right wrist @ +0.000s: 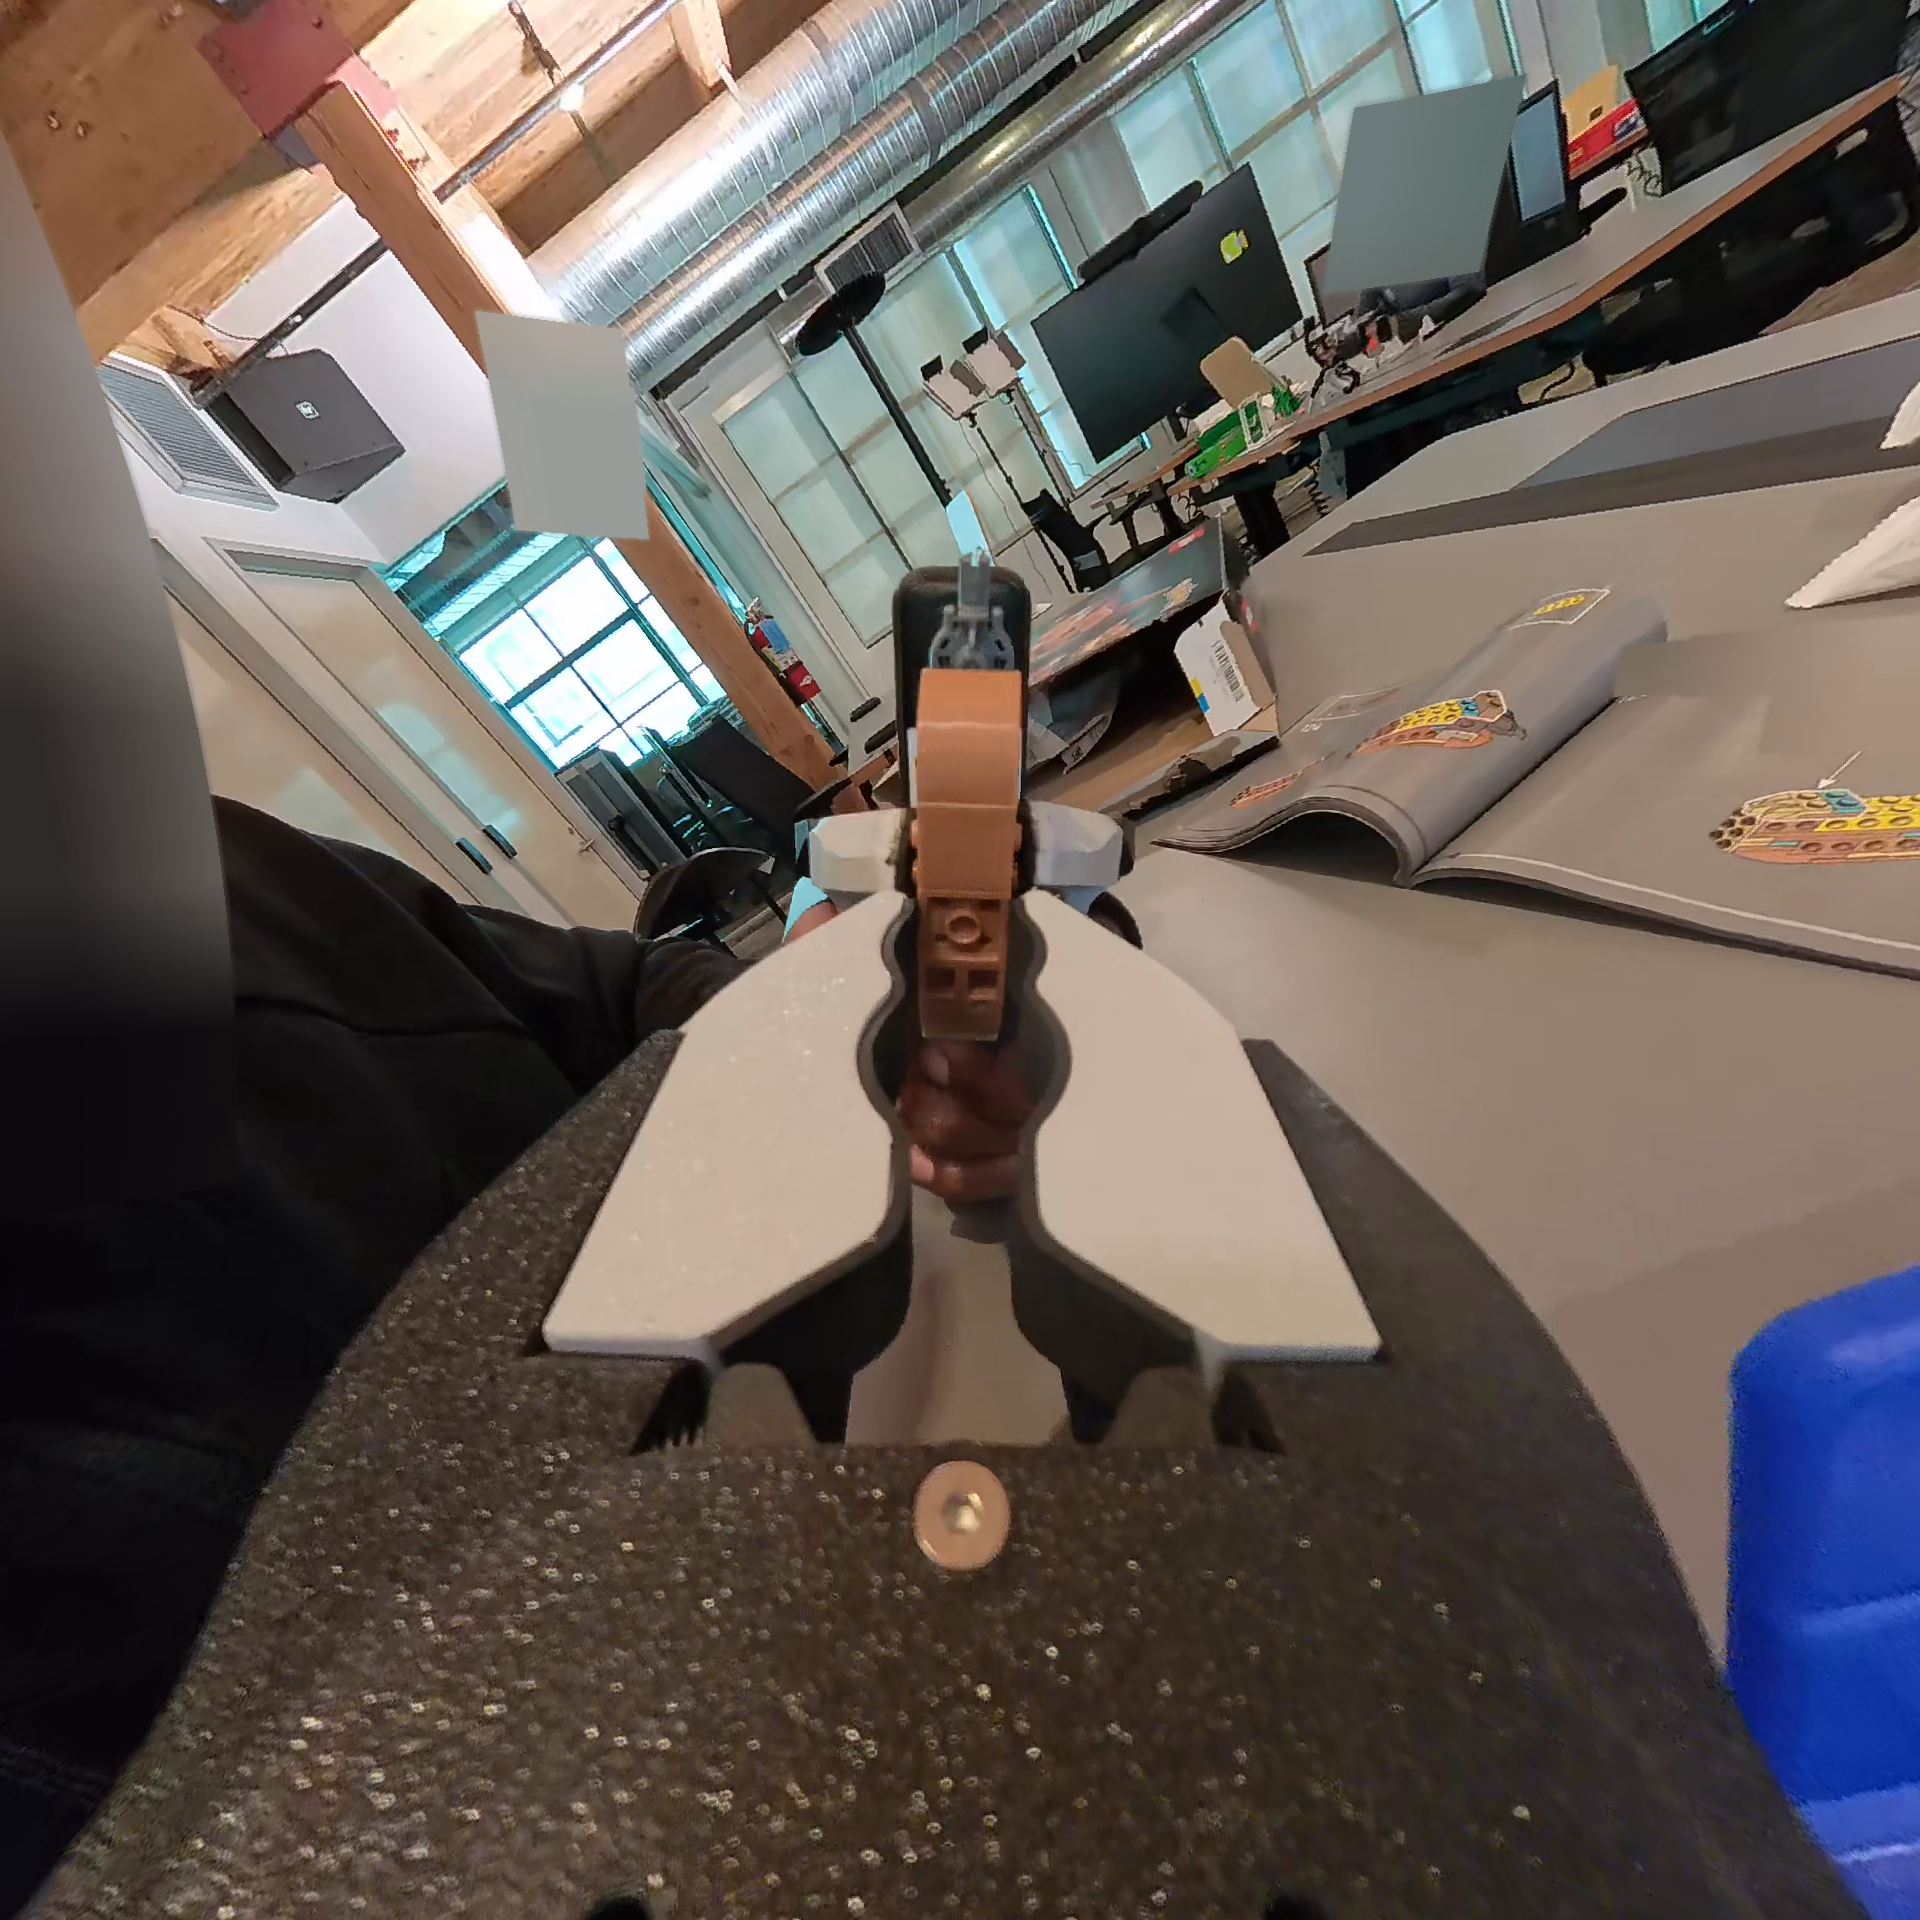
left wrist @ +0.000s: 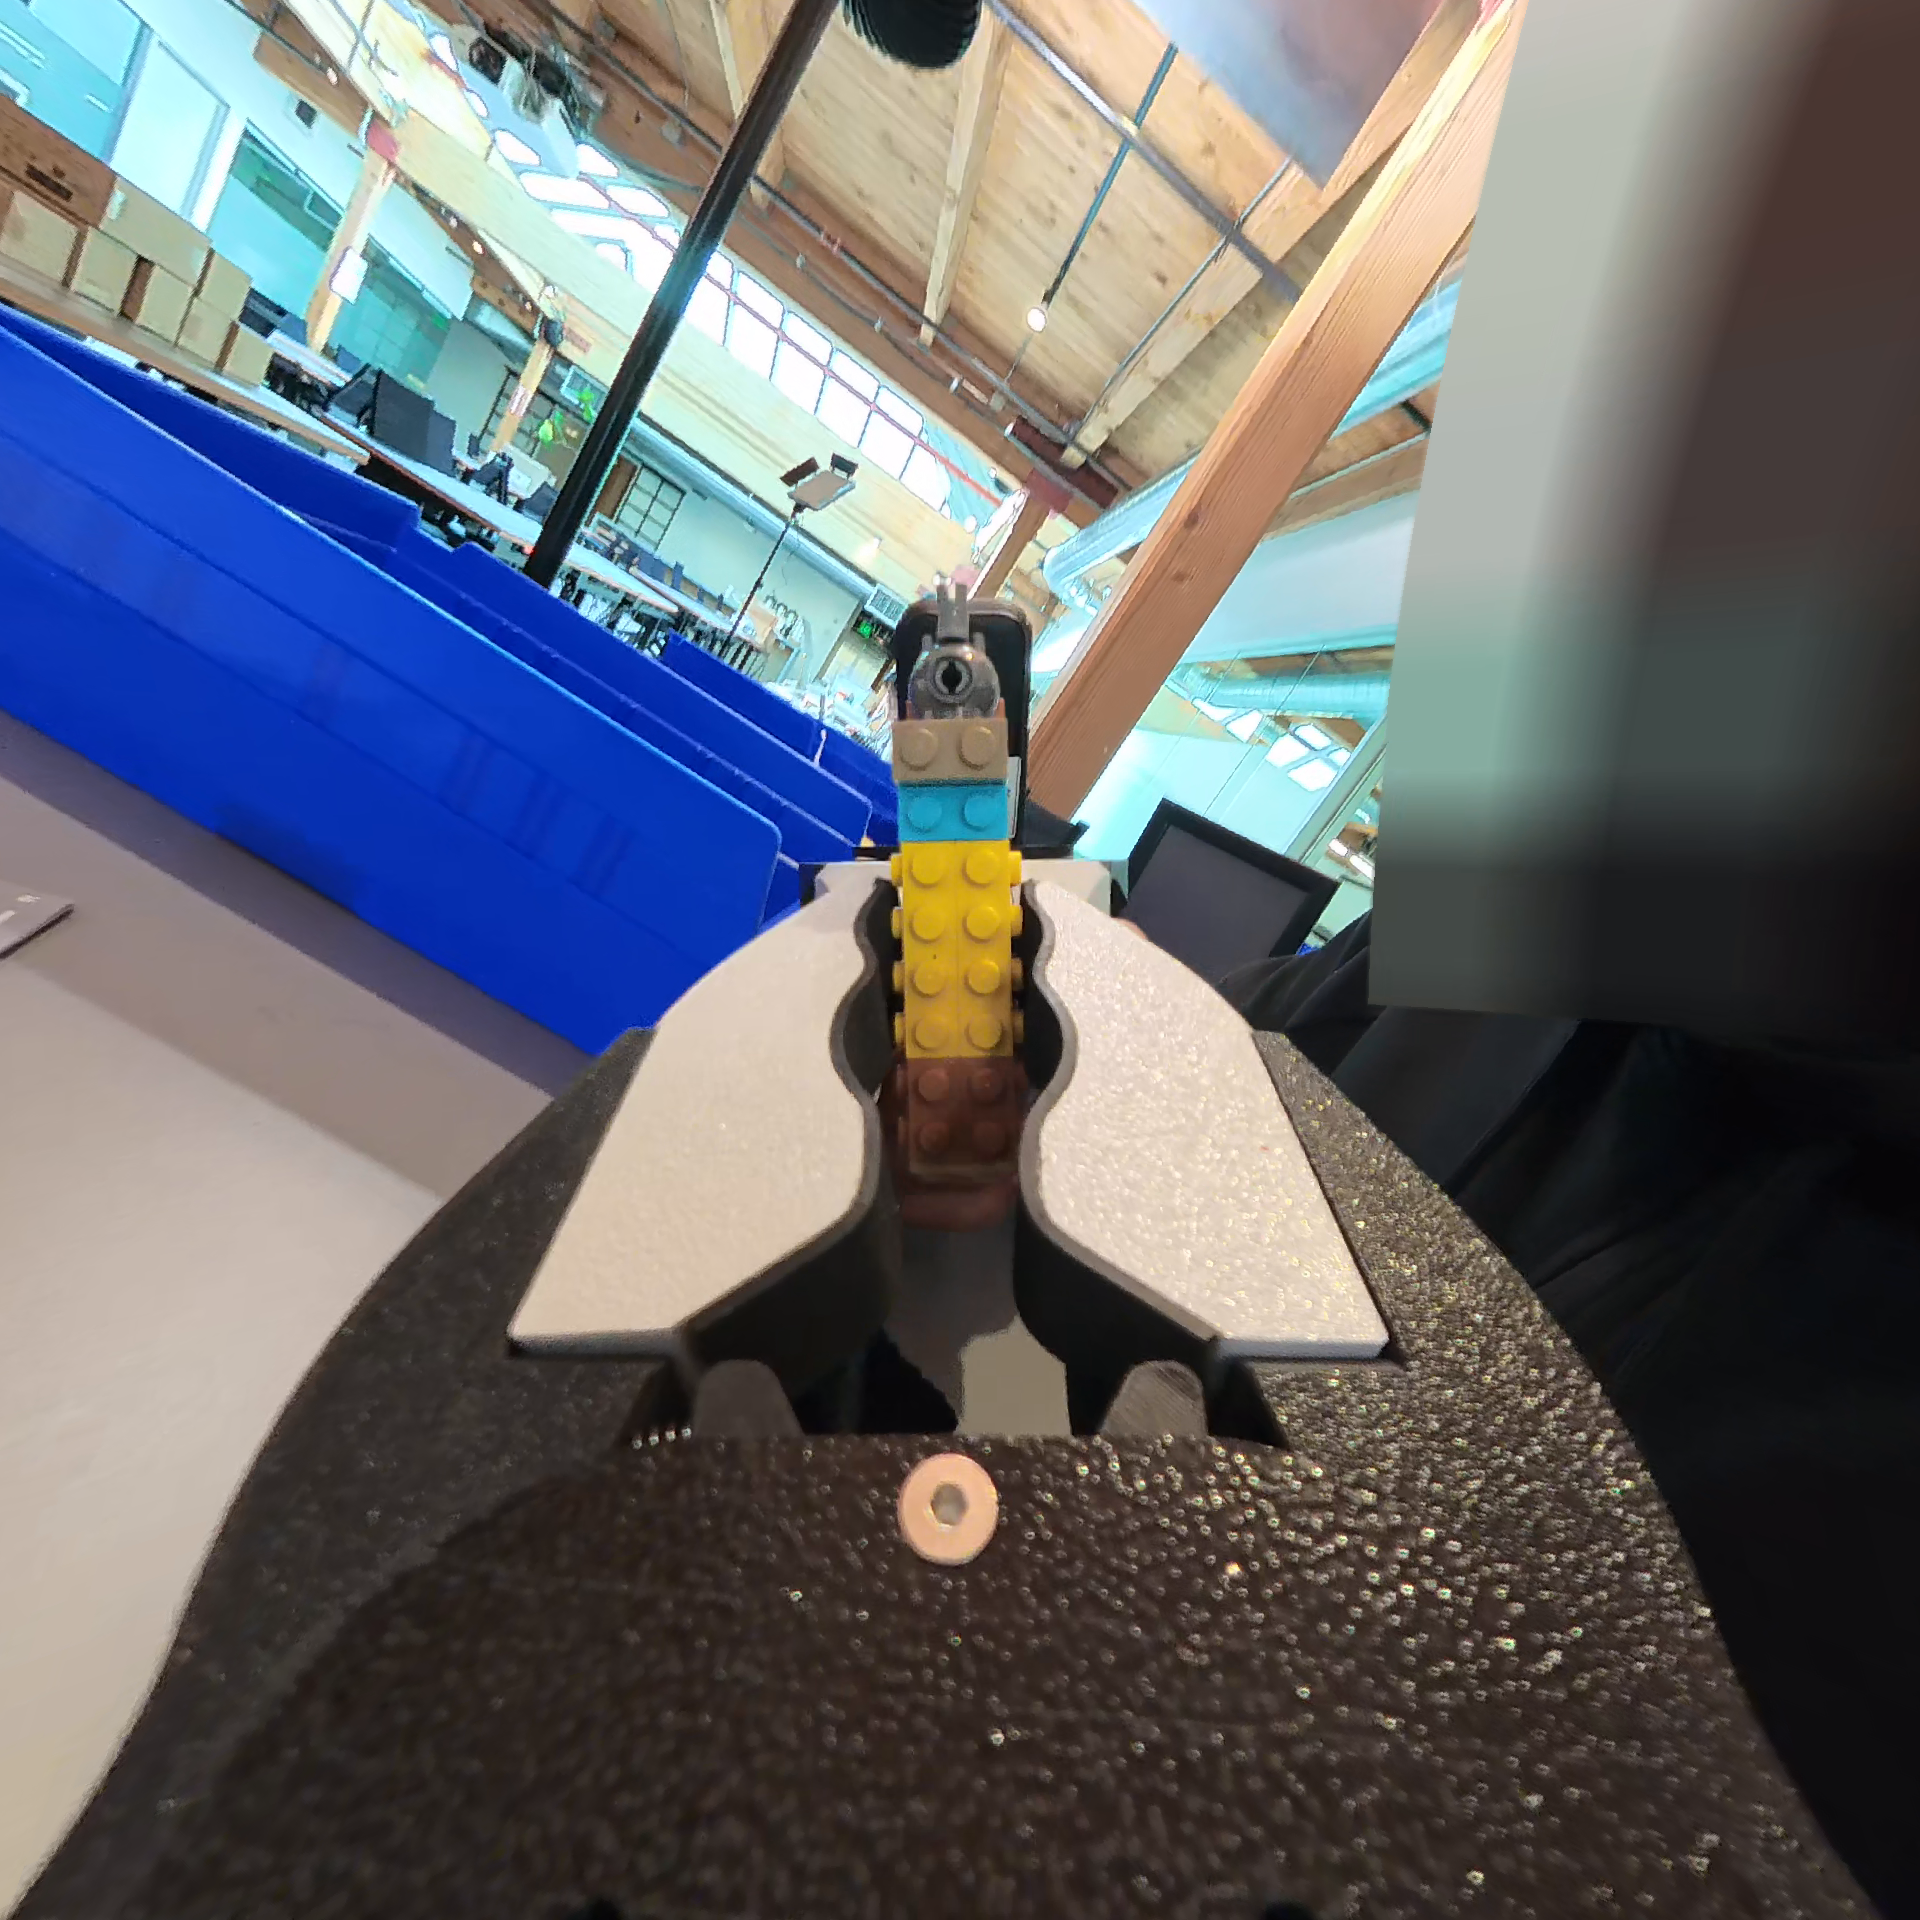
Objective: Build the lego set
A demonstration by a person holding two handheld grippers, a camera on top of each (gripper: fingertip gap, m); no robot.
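Left tongs [left wrist: 951,997]: pinching the lego assembly [left wrist: 951,935] by its yellow middle, held up off the surface [left wrist: 156,1143].
Right tongs [right wrist: 961,977]: pinching the same assembly from the opposite side, the two tools facing each other with the build between them.
Assembly, studded side: in the left wrist view a strip runs brown at the near end, then yellow, a light blue piece, a tan piece and a grey round part [left wrist: 951,681] at the far tip.
Assembly, other side: in the right wrist view a tan-orange curved section [right wrist: 964,769] shows, with hollow brick undersides nearer the camera and dark brown below.
Done so far: several bricks are already joined into one rigid sub-assembly; this looks like an early to middle stage.
Left to do: the open instruction booklet [right wrist: 1558,790] pictures a larger, busier model, so many pieces probably remain.
Current step, as a guess: pressing or checking a joint, or turning the piece over.
Parts supply: blue bins [left wrist: 364,707] stand along the surface; their contents are not visible.
Uncertain: which brick is the newest cannot be told.
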